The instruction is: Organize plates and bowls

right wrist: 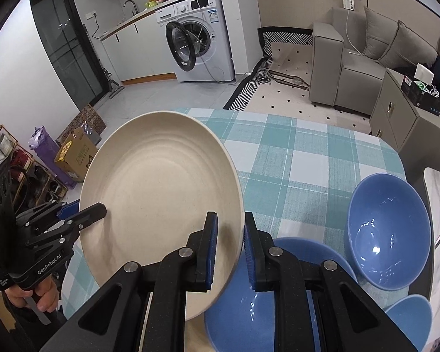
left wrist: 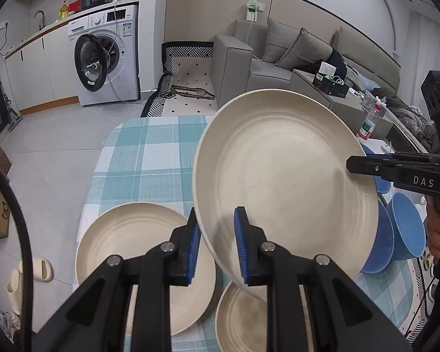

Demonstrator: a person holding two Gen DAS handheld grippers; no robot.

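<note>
Cream, faintly speckled plate [left wrist: 284,176] with shallow concentric rings, lifted clear of the checked cloth and tilted, pinched at two opposite rim points. Beneath and left of it in the left wrist view, a matching cream plate [left wrist: 132,264] lying flat, and a third cream dish [left wrist: 240,322] partly hidden under the raised one. To the right, glossy blue bowls: one [right wrist: 387,234] tipped on its side with its mouth open toward the camera, another [right wrist: 234,316] upright below the raised rim, a third [right wrist: 410,319] at the edge.
</note>
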